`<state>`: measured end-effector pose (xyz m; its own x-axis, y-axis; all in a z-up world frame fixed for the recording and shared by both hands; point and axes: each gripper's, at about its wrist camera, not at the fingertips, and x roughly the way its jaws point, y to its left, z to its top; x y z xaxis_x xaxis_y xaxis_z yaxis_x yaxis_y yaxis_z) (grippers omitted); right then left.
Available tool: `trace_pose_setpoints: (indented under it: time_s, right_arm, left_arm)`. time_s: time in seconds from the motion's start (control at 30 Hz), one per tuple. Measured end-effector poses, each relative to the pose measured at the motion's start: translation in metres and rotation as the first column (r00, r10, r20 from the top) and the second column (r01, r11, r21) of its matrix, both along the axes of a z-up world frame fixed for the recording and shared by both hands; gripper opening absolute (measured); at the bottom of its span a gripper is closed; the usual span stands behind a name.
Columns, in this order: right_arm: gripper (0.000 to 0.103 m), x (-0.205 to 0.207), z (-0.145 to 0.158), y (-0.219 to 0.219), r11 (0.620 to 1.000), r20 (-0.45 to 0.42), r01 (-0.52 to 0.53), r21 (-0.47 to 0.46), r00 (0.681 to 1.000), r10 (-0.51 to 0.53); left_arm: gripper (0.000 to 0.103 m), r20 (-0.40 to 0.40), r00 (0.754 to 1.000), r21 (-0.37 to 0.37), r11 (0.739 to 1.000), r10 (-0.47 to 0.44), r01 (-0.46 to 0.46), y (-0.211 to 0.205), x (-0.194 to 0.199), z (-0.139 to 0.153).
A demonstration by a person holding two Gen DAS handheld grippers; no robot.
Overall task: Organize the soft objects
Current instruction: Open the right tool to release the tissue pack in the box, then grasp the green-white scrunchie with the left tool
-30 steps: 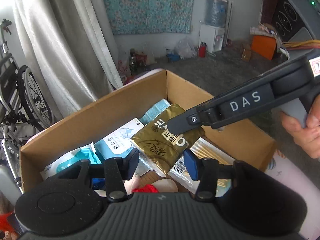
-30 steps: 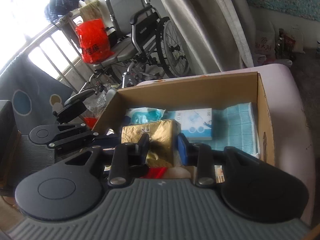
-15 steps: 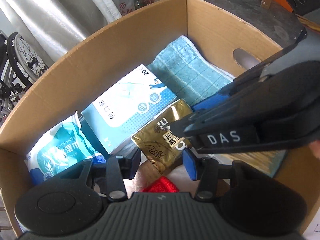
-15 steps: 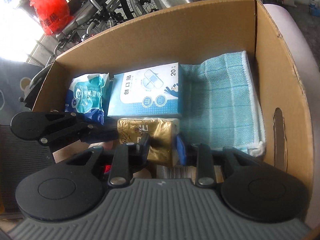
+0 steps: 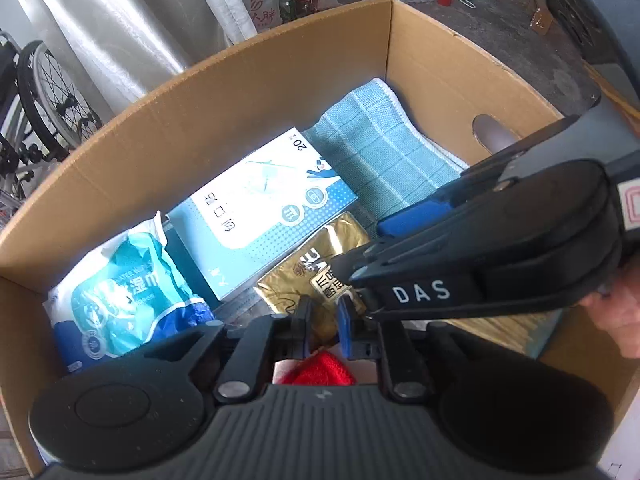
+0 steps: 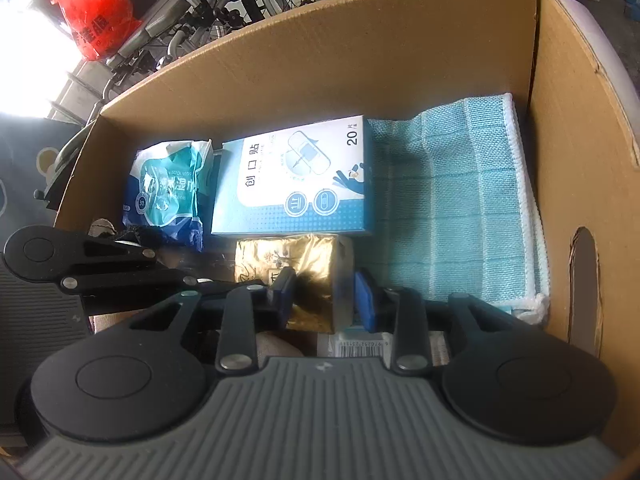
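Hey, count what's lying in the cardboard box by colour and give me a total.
Blue or teal: 3 — wet wipes pack, bandage box, folded cloth
Gold: 1 — gold packet
Total: 4 clearly visible; items beneath are too hidden to count.

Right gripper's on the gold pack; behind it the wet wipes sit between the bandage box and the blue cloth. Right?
Not quite. The bandage box is the middle one, between the wet wipes and the blue cloth; the right wrist view shows it. The right gripper is on the gold pack.
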<state>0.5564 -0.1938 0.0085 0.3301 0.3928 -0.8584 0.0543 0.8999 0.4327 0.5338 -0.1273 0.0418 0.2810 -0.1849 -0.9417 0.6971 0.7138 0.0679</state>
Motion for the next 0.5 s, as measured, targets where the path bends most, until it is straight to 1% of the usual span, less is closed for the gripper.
trace_pose_setpoints:
  time_s: [0.03,0.1,0.17,0.23,0.3,0.33,0.4,0.43,0.5]
  right_arm:
    - [0.038,-0.002,0.003,0.002,1.000,0.008,-0.006,-0.021,1.000,0.006]
    - [0.038,-0.008,0.011,0.003,0.998,0.033,-0.014,-0.061,0.999,0.016]
    - [0.038,-0.014,0.021,0.001,0.997,0.049,-0.012,-0.076,0.999,0.016]
    - [0.039,-0.025,0.039,0.000,0.996,0.106,-0.010,-0.085,0.994,0.019]
    - [0.039,-0.043,0.067,-0.001,0.994,0.189,-0.054,-0.097,0.979,0.072]
    - [0.039,-0.051,0.078,0.000,0.991,0.215,-0.070,-0.109,0.972,0.093]
    - [0.039,-0.074,0.105,0.000,0.987,0.275,-0.103,-0.123,0.952,0.134]
    - [0.039,-0.088,0.116,0.000,0.986,0.301,-0.119,-0.113,0.942,0.148]
    - [0.040,-0.120,0.136,-0.003,0.985,0.339,-0.165,-0.047,0.925,0.171]
  left_arm:
    - [0.018,0.021,1.000,-0.001,1.000,-0.016,0.016,0.004,-0.008,0.010]
    - [0.020,0.051,0.999,-0.009,1.000,-0.017,0.018,0.010,-0.022,0.028]
    - [0.022,0.104,0.994,-0.023,0.999,-0.022,0.025,0.018,-0.040,0.047]
    - [0.026,0.166,0.985,-0.049,0.998,-0.042,0.051,0.030,-0.069,0.069]
    - [0.027,0.194,0.980,-0.084,0.994,-0.052,0.069,0.045,-0.098,0.087]
    - [0.027,0.207,0.977,-0.098,0.993,-0.049,0.071,0.054,-0.116,0.096]
    - [0.030,0.222,0.974,-0.129,0.989,-0.039,0.069,0.071,-0.146,0.107]
    - [0.033,0.218,0.976,-0.157,0.986,-0.013,0.048,0.084,-0.164,0.109]
    - [0.033,0.188,0.981,-0.199,0.980,0.047,-0.008,0.102,-0.186,0.105]
